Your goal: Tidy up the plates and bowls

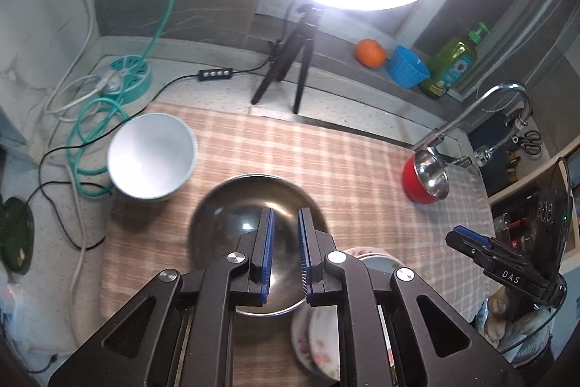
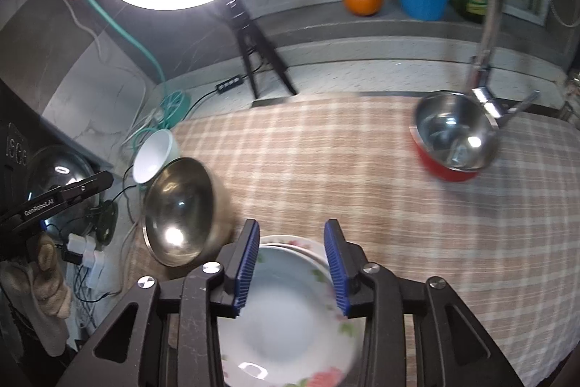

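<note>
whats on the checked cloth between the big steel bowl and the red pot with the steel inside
Nothing: only bare checked cloth lies between the big steel bowl and the red pot, clearest in the right wrist view.

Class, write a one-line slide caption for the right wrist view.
Right gripper with jaws open above stacked floral plates on a checked cloth.

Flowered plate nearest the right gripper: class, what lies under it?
Under the flowered plate a second plate's rim peeks out at the far edge, both resting on the checked cloth. The rest of that lower plate is covered, so any further plates cannot be seen.
</note>
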`<action>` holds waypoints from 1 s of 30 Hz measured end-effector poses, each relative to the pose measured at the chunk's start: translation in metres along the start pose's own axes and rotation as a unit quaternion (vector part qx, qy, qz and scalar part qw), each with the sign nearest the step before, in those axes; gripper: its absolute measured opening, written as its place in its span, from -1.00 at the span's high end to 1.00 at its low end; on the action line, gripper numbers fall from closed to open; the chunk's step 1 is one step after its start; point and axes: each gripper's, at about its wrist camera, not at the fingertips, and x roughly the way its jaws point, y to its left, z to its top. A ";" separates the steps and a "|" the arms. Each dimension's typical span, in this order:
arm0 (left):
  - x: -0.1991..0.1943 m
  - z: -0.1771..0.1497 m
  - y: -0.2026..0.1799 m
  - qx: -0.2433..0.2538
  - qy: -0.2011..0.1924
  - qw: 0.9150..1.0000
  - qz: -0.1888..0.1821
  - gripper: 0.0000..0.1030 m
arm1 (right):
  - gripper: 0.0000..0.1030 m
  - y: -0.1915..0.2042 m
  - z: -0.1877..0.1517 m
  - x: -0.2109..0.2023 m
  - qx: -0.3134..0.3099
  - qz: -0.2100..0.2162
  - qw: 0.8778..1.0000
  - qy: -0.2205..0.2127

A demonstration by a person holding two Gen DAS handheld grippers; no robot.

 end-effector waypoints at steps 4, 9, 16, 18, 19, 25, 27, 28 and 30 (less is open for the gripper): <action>0.011 -0.007 -0.037 0.018 0.000 1.000 -0.003 0.77 | 0.30 -0.042 -0.003 -0.014 0.024 -0.009 1.000 -0.014; 0.025 -0.014 -0.080 0.032 -0.007 0.999 0.004 0.77 | 0.30 -0.084 -0.006 -0.028 0.039 -0.018 0.998 -0.038; 0.048 -0.014 -0.134 0.055 -0.012 0.998 0.025 0.77 | 0.29 -0.125 -0.003 -0.040 0.017 -0.038 0.997 -0.062; 0.055 -0.012 -0.145 0.058 -0.012 0.998 0.028 0.77 | 0.29 -0.136 0.001 -0.042 0.009 -0.048 0.997 -0.067; 0.059 -0.011 -0.152 0.059 -0.011 0.998 0.028 0.77 | 0.29 -0.141 0.003 -0.041 0.007 -0.056 0.996 -0.066; 0.085 -0.003 -0.183 0.073 -0.002 0.997 0.038 0.77 | 0.29 -0.180 0.016 -0.028 0.017 -0.052 0.998 -0.041; 0.094 0.001 -0.191 0.073 0.004 0.997 0.038 0.77 | 0.29 -0.189 0.020 -0.024 0.020 -0.049 0.998 -0.041; 0.098 0.003 -0.193 0.073 0.006 0.997 0.038 0.77 | 0.29 -0.195 0.022 -0.023 0.023 -0.047 0.998 -0.041; 0.108 0.007 -0.200 0.069 0.011 0.997 0.032 0.77 | 0.29 -0.203 0.025 -0.020 0.032 -0.037 0.998 -0.042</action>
